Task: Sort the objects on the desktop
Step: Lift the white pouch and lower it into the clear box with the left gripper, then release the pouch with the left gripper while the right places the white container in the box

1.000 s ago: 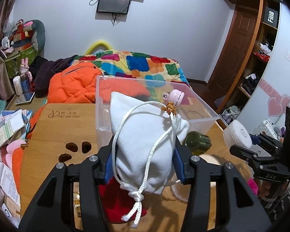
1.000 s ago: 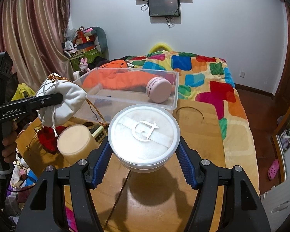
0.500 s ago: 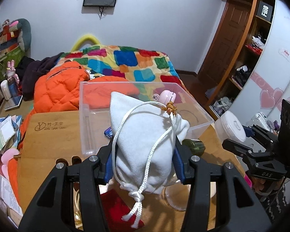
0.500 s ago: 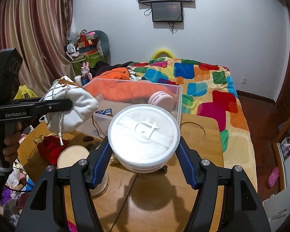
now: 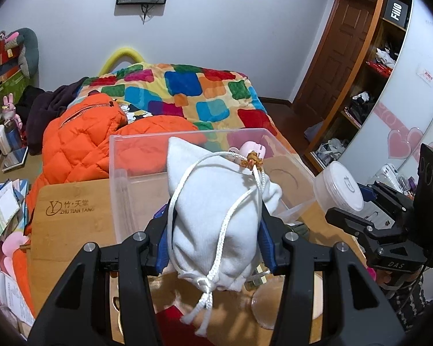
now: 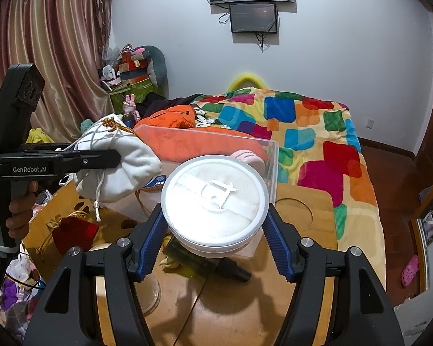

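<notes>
My left gripper (image 5: 213, 230) is shut on a white drawstring pouch (image 5: 216, 210) and holds it above the table, just in front of the clear plastic bin (image 5: 121, 155). The pouch also shows in the right wrist view (image 6: 121, 167). My right gripper (image 6: 216, 230) is shut on a round white jar (image 6: 215, 201) with a logo on its lid, held above the table near the bin's (image 6: 271, 155) right corner. The jar shows in the left wrist view (image 5: 339, 187). A pink round object (image 6: 246, 157) lies in the bin.
On the bamboo table (image 6: 317, 216) lie a red pouch (image 6: 75, 232), a dark green bottle (image 6: 205, 262) and a clear round lid (image 6: 150, 291). A bed with a colourful quilt (image 6: 303, 135) and an orange jacket (image 5: 80, 141) stands behind. Clutter lines the left edge.
Both grippers have risen and moved toward the bin with their loads. The pouch now hangs over the bin's near wall; the jar is closer to the bin's right corner.
</notes>
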{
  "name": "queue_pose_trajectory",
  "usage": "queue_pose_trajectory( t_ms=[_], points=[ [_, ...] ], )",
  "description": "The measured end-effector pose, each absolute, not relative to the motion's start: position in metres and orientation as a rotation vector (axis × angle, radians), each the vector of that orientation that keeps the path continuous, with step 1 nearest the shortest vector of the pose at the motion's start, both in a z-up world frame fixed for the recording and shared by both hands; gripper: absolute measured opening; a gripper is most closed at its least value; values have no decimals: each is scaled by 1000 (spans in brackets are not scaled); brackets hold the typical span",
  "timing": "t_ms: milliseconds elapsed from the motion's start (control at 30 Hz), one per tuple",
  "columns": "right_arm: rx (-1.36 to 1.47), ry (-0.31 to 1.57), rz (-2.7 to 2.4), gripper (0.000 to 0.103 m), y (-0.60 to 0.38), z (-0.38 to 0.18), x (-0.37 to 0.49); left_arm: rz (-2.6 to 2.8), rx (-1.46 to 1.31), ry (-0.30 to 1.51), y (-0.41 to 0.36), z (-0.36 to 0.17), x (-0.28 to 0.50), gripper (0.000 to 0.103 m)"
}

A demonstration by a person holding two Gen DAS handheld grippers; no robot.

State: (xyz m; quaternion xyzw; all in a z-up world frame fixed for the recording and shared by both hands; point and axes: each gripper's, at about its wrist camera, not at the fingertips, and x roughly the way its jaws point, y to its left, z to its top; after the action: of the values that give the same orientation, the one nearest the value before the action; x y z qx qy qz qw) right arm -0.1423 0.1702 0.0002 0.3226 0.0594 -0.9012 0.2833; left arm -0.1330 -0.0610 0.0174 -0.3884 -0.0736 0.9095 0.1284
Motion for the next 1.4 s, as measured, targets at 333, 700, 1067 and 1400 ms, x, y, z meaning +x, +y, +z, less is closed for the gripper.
queue_pose_trajectory(
  t_ms=[333, 700, 1067, 1400],
  points=[
    [876, 153, -2399, 62, 163, 0, -160, 2651, -1142, -213, -66, 15, -153, 50],
    [915, 154, -2375, 62, 153, -8, -180, 2650, -1164, -182, -66, 4, -164, 44],
    [966, 187, -2346, 62, 143, -18, -195, 2704, -1147, -116, -64, 4, -161, 45],
    [1030, 223, -2316, 62, 133, -27, -205, 2722, -1157, -92, -64, -3, -159, 50]
  ],
)
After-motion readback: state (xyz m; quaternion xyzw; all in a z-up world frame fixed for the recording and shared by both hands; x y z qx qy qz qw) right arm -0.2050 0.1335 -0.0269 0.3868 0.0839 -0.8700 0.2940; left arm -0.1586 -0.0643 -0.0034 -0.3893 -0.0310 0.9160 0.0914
